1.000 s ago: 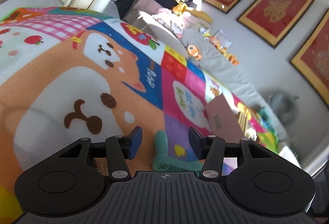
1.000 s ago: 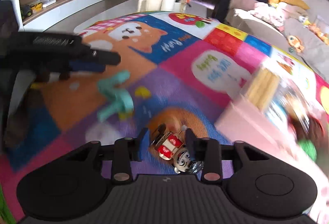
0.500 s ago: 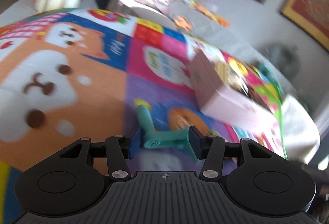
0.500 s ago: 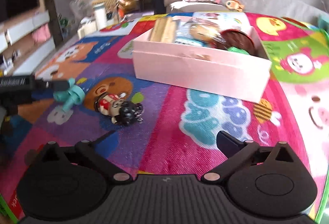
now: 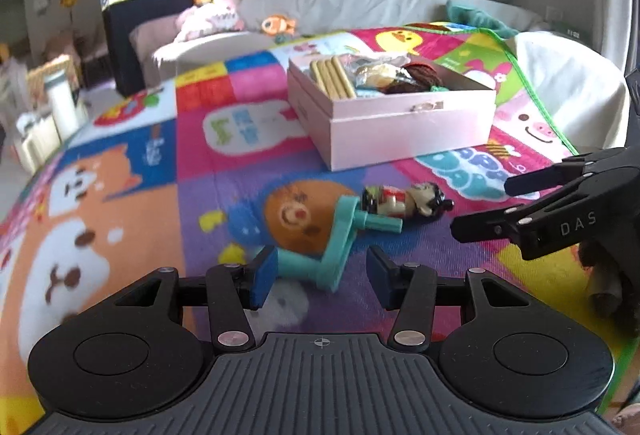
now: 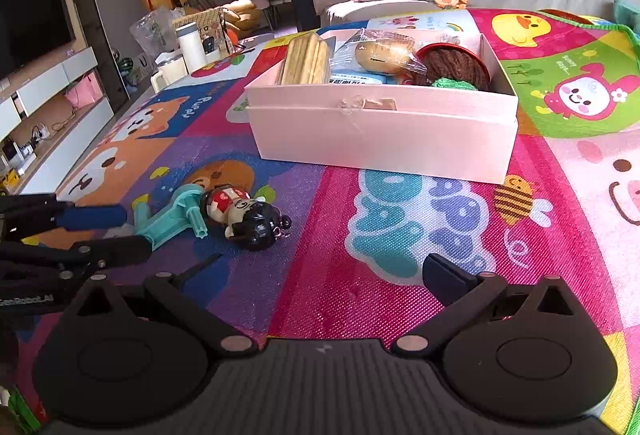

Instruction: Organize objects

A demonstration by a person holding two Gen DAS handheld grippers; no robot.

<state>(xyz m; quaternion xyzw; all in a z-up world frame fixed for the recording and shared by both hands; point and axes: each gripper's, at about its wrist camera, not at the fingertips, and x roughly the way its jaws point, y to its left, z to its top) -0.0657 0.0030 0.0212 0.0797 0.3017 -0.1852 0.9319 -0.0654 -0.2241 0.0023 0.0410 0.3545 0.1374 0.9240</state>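
Both wrist cameras sit low over the play mat (image 5: pixel 224 195), angled down toward the pink box (image 6: pixel 384 131); each catches the doll (image 5: pixel 404 201) between them.

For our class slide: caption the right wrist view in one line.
Open right gripper above the play mat, with a doll beside a teal toy before the pink box.
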